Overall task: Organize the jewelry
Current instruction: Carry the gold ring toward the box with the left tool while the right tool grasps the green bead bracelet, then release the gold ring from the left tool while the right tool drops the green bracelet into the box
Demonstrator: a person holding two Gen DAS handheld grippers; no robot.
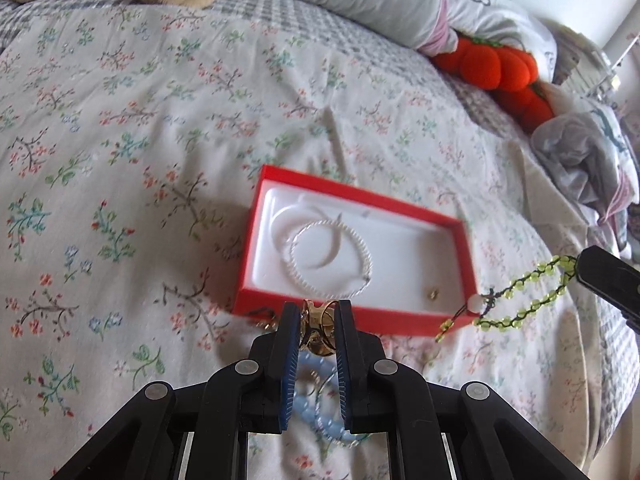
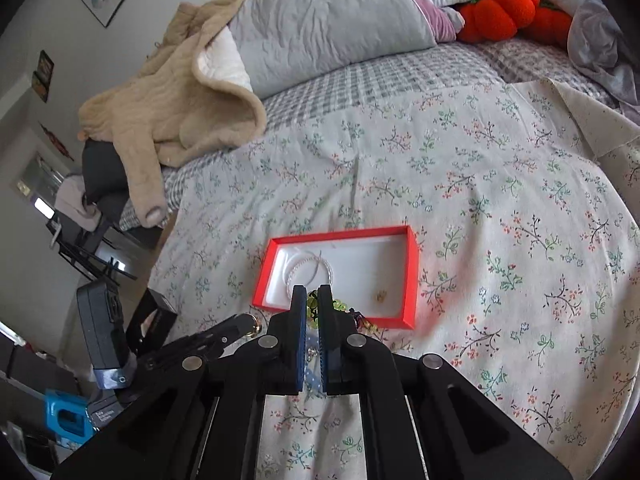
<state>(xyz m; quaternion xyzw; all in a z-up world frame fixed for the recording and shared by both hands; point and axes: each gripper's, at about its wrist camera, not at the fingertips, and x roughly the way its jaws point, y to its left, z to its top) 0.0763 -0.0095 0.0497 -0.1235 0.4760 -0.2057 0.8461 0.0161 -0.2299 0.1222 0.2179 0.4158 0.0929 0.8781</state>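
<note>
A red jewelry box (image 1: 360,312) with a white lining lies open on the floral bedspread; it also shows in the right wrist view (image 2: 412,276). Inside are a white pearl bracelet (image 1: 332,258) and a small gold piece (image 1: 433,293). My left gripper (image 1: 319,322) is shut on a gold ring-like piece (image 1: 318,330) just before the box's near wall. My right gripper (image 2: 313,300) is shut on a green beaded bracelet (image 1: 524,296), which hangs beside the box's right corner. A pale blue bead bracelet (image 1: 324,392) lies on the bed under the left gripper.
Grey pillows (image 2: 332,24) and a beige blanket (image 2: 172,96) lie at the head of the bed. Orange plush pumpkins (image 1: 492,64) sit at the far right. A chair and clutter (image 2: 92,216) stand off the bed's left edge.
</note>
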